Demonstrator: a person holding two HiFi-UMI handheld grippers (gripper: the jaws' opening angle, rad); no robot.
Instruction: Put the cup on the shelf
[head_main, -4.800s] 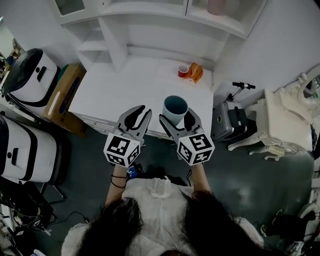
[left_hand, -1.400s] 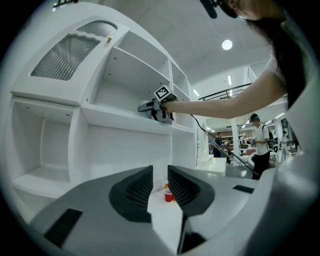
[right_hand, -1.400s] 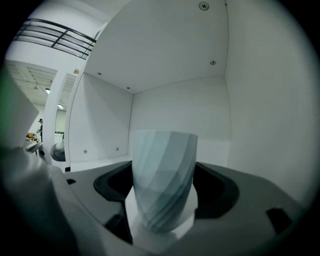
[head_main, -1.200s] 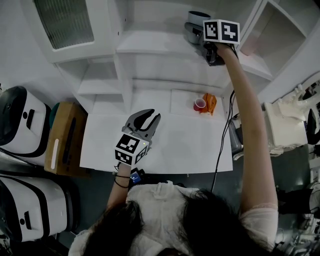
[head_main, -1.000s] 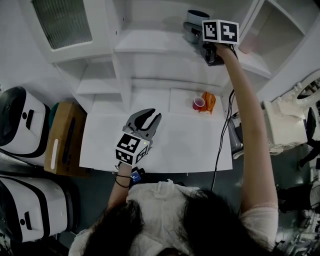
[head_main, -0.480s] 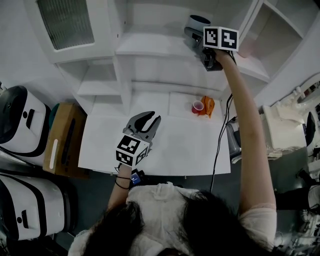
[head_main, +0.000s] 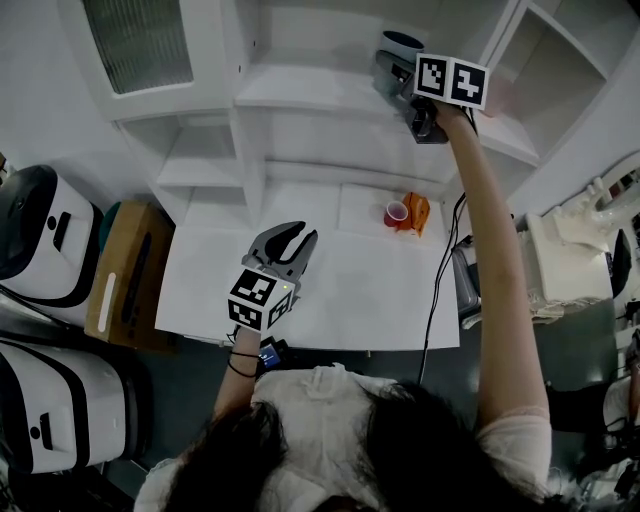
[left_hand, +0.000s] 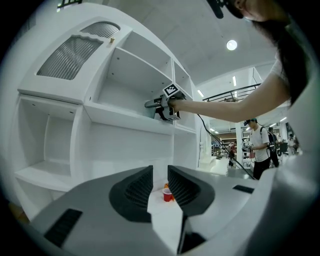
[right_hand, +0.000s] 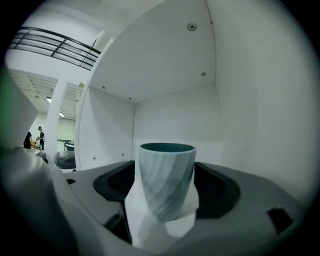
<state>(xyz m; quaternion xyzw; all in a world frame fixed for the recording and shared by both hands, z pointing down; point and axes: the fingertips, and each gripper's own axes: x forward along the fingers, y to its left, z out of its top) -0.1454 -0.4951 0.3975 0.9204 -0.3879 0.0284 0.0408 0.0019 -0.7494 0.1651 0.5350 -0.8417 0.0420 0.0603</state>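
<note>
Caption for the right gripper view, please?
Blue-grey cup stands upright on the white shelf, between the parted jaws of the right tool.

The cup (right_hand: 166, 180) is pale blue-grey, swirl-faceted, teal inside; the shelf (right_hand: 170, 115) is white, the small cup (head_main: 396, 213) red.

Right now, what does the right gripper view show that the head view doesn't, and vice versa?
Only the right gripper view: the blue-grey cup stands upright on the shelf floor, between open jaws. Only the head view: the left gripper over the table, and a red cup there. Both: the blue-grey cup in the shelf compartment.
</note>
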